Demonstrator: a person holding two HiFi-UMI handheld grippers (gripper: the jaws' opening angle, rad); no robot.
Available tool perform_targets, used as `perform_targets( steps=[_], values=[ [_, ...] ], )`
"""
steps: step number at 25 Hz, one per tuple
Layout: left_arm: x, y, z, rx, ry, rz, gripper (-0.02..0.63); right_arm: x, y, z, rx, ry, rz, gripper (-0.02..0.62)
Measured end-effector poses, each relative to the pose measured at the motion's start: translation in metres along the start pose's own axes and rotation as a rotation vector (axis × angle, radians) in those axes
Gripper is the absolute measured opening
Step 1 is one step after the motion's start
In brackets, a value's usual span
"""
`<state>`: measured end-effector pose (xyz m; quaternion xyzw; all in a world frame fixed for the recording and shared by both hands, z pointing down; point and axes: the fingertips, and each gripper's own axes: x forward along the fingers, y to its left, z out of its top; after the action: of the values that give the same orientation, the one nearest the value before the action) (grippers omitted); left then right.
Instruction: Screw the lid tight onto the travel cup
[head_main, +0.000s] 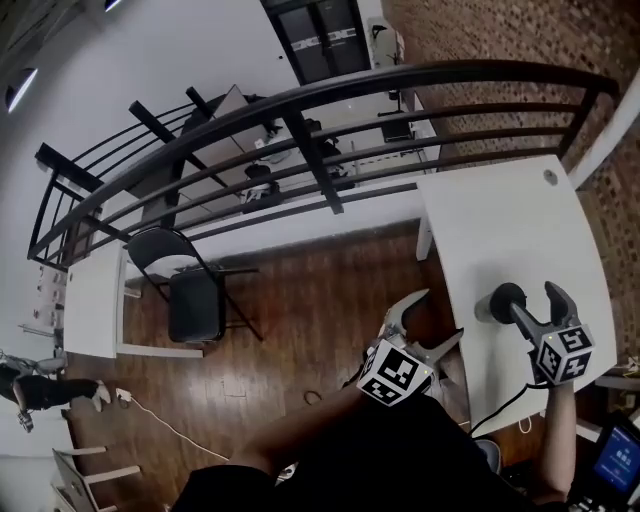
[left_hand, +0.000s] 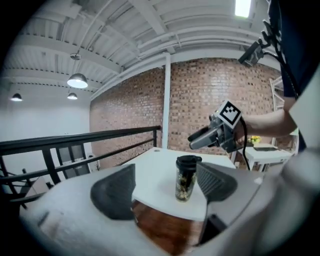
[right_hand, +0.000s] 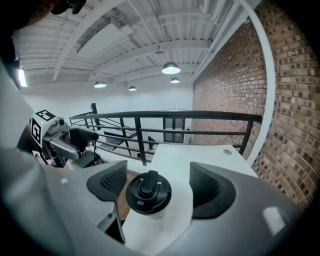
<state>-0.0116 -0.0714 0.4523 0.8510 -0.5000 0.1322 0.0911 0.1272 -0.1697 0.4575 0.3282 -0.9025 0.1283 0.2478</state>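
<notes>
Travel cup (head_main: 503, 303) upright, black lid (right_hand: 148, 191) on it, near the white table's (head_main: 500, 220) edge | right gripper (head_main: 532, 300) hovers above lid, jaws wide apart, touching nothing | left gripper (head_main: 437, 318) jaws apart, empty, off the table | risk: with the body unheld, a lid twist likely spins the cup or tips it over the edge.

Brightness: bright, even indoor light; the white bench (head_main: 520, 230) nearly washes out.
Sources: round ceiling lamps (right_hand: 171, 68) and a strip light (left_hand: 243, 7), high above the bench.
Shadows: soft and faint on the bench.
Distortion: strong fisheye; the railing (head_main: 330, 90) behind the bench bows, and the picture corners go black.
Focus: the bodies of the left tool (left_hand: 166, 185) and right tool (right_hand: 157, 172), nearer than the bench, are blurred.
</notes>
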Motion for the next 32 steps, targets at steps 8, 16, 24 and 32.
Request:
perform_targets(
  steps=[8, 16, 24, 32],
  values=[
    [0.007, -0.027, 0.046, -0.019, -0.121, -0.164, 0.361, -0.063, 0.046, 0.062, 0.076, -0.302, -0.05, 0.268],
    [-0.002, -0.015, 0.109, -0.014, -0.274, -0.241, 0.16, -0.079, 0.063, 0.083, 0.262, -0.486, -0.173, 0.021],
    [0.008, -0.046, 0.125, -0.113, -0.238, -0.453, 0.019, -0.116, 0.059, 0.066, 0.265, -0.465, -0.388, 0.011],
    [0.024, -0.065, 0.108, -0.089, -0.162, -0.565, 0.006, -0.13, 0.055, 0.043, 0.324, -0.479, -0.533, 0.011]
  ],
)
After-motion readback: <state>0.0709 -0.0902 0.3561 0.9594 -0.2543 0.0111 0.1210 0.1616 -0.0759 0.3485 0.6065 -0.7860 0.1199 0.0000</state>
